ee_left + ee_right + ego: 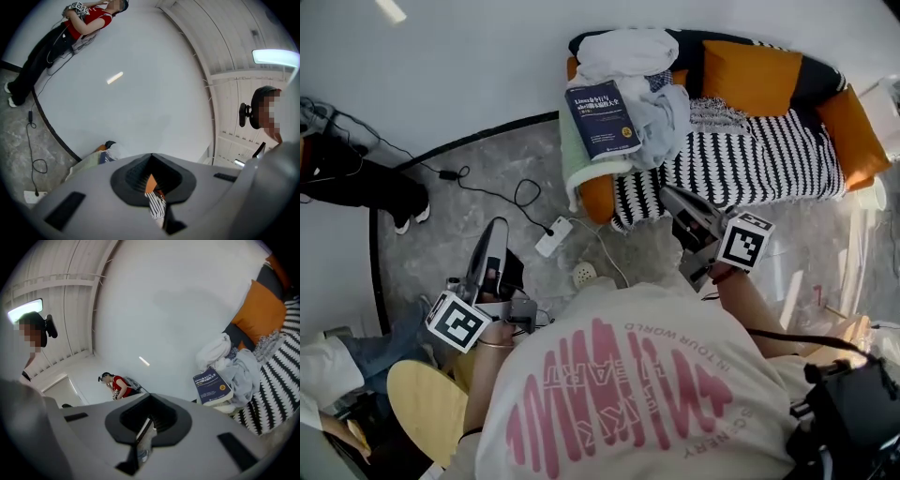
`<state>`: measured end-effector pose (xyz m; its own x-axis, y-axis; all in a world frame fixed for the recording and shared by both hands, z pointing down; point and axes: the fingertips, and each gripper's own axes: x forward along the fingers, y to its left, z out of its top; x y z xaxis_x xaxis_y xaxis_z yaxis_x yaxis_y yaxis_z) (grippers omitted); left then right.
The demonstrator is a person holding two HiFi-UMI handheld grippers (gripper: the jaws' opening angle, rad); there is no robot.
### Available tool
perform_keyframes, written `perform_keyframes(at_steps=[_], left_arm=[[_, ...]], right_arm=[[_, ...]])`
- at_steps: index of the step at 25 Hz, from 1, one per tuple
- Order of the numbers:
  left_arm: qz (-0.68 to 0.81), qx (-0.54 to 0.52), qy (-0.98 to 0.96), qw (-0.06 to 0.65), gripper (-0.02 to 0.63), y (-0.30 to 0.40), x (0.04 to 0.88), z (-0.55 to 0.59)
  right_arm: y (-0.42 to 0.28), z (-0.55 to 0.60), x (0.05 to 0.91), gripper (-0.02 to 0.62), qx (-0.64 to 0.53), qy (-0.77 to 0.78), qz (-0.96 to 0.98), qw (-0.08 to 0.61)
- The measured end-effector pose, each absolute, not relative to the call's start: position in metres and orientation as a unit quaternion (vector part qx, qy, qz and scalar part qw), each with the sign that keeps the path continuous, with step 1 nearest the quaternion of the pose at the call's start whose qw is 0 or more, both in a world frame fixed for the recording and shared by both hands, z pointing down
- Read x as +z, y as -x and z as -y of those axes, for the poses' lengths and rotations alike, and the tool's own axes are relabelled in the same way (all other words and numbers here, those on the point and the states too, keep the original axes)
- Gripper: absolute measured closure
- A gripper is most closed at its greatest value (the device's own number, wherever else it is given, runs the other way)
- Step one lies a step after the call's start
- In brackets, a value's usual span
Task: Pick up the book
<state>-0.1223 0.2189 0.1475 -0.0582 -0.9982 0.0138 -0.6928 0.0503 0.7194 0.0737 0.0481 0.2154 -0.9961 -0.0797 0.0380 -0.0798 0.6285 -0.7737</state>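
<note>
Left tongs (pixel 495 230) and right tongs (pixel 668 194) closed, empty; book (pixel 213 387) plain in right gripper view, not left's.

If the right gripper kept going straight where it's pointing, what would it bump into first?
Probably the white wall, far off. The right gripper, shut and empty, aims left of the book and sofa in its own view, but depth is unclear; it might clip the sofa's end.

Bright, even indoor light from a ceiling lamp (pixel 276 57), blown out to white glare. Faint, soft shadows. Heavy fisheye bending, dark corners in both gripper views.
</note>
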Motion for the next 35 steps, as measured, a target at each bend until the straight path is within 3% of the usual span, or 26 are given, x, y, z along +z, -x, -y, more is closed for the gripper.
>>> perform_keyframes(at_steps=[16, 24, 27, 29, 32, 35], left_arm=[[0.633, -0.262, -0.675, 0.272, 0.597, 0.218, 0.131, -0.191], [0.638, -0.26, -0.661, 0.296, 0.597, 0.245, 0.155, -0.203], [0.645, -0.259, -0.649, 0.309, 0.597, 0.25, 0.169, -0.206], [0.648, -0.259, -0.642, 0.318, 0.598, 0.252, 0.177, -0.208], [0.663, -0.253, -0.621, 0.334, 0.598, 0.255, 0.191, -0.215], [0.687, -0.255, -0.584, 0.35, 0.598, 0.263, 0.205, -0.23]], right_arm=[[0.006, -0.033, 0.222, 0.589, 0.432, -0.12, 0.894, -0.016], [0.039, -0.026, 0.257, 0.588, 0.431, -0.158, 0.888, 0.024], [0.05, -0.018, 0.279, 0.585, 0.391, -0.173, 0.901, 0.07], [0.061, -0.013, 0.297, 0.549, 0.36, -0.173, 0.91, 0.109], [0.078, -0.005, 0.328, 0.394, 0.308, -0.17, 0.92, 0.172], [0.09, 0.005, 0.365, 0.346, 0.227, -0.184, 0.925, 0.244]])
